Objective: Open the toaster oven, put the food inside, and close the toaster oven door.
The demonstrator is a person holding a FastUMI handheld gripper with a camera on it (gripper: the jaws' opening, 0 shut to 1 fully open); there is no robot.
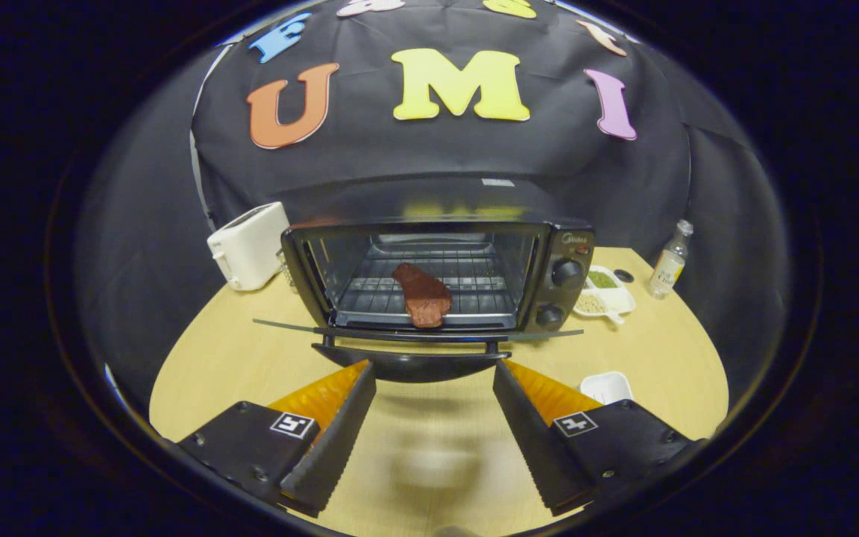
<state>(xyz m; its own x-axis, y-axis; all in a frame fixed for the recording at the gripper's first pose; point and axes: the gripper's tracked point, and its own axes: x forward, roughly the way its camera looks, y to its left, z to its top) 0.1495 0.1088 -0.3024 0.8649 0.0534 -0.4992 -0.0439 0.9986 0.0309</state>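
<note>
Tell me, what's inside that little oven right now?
A reddish-brown piece of meat lies on the wire rack inside the oven, near the front. Its door hangs open. The open gripper holds nothing.

I count one toaster oven point(437, 276), one steak point(422, 294), one white toaster point(249, 246), one bottle point(669, 261), two white dishes point(608, 298) point(605, 386); my two fingers point(329, 440) apart, empty.

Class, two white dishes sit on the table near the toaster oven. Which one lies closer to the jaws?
The small white dish beside the open gripper, empty-looking. The other, the divided tray, sits farther back beside the toaster oven.
</note>
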